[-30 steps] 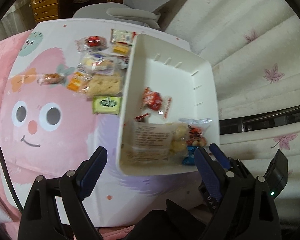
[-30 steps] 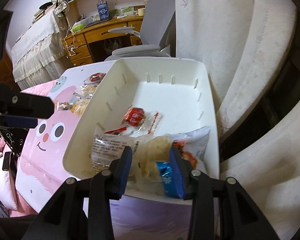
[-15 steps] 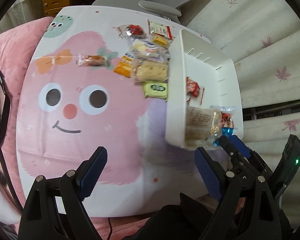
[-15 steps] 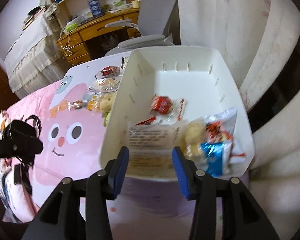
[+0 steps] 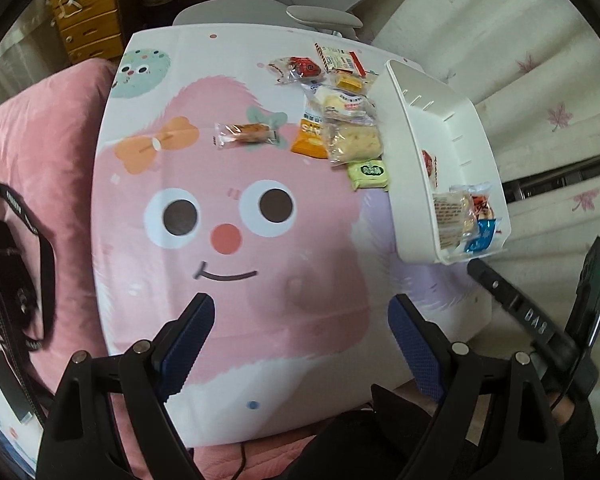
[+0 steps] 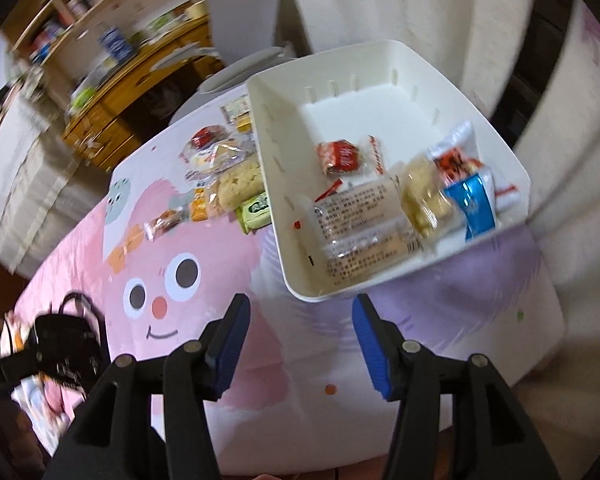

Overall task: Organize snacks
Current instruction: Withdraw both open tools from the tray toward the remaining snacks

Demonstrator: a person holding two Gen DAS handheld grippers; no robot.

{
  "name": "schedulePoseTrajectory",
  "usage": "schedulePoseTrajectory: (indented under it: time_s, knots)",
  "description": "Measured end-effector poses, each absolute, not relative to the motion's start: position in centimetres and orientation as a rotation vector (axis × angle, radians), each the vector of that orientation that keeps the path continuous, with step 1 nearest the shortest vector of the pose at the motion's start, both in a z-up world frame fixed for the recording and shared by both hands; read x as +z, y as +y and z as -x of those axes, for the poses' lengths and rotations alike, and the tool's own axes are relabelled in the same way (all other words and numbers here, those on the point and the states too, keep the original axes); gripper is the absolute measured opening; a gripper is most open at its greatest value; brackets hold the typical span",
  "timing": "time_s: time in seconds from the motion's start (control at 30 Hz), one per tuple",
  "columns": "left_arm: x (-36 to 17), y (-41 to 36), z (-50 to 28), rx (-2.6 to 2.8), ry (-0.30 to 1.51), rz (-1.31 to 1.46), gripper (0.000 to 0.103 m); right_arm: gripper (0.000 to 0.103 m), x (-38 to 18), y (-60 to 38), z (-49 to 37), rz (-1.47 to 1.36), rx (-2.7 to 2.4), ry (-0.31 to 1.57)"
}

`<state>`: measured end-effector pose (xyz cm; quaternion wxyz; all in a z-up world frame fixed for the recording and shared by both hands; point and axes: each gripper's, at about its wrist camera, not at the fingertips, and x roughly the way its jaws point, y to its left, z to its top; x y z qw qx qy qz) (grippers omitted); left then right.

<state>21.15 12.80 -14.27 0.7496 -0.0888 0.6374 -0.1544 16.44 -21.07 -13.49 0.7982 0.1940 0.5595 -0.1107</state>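
Note:
A white bin (image 6: 384,60) stands at the right end of the table. In it lie a red wrapped candy (image 6: 338,156), a clear pack with a printed label (image 6: 360,216) and a blue packet (image 6: 474,204). Left of the bin, several loose snacks (image 5: 340,120) are piled on the table, with a green packet (image 5: 370,172) nearest. My right gripper (image 6: 300,312) hovers just short of the bin's near rim; its jaws are opening with nothing between them. My left gripper (image 5: 302,320) stands open and empty over the pink cartoon face.
The low white table (image 5: 140,320) carries a pink monster print. A pink cushion (image 5: 40,140) and a black strapped bag (image 5: 4,264) lie to its left. A grey chair (image 5: 320,12) and a wooden desk (image 6: 140,80) stand behind, with pale bedding (image 5: 540,80) on the right.
My right gripper drew back out of the bin, rolled and widened its jaws, leaving the packs inside. My left gripper slid left from the bin's corner to over the table's middle.

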Motion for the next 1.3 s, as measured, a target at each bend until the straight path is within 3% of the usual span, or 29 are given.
schedulePoseTrajectory:
  time_s: [0.77,1.1,1.3]
  knots:
    - [-16.2,17.1,-27.1,-0.392,1.182,0.131,0.088,0.054,-17.9,-20.5,-17.5,-1.175,-0.636,1.178]
    - [-21.0,15.3,-32.7,-0.371,1.130,0.046,0.087,0.054,-22.2,-20.2,-20.9,-1.386,-0.791,1.119]
    - [-24.7,14.5,-34.8,-0.345,1.152,0.033,0.079,0.054,-24.5,-20.7,-23.1,-1.388,-0.890,1.110]
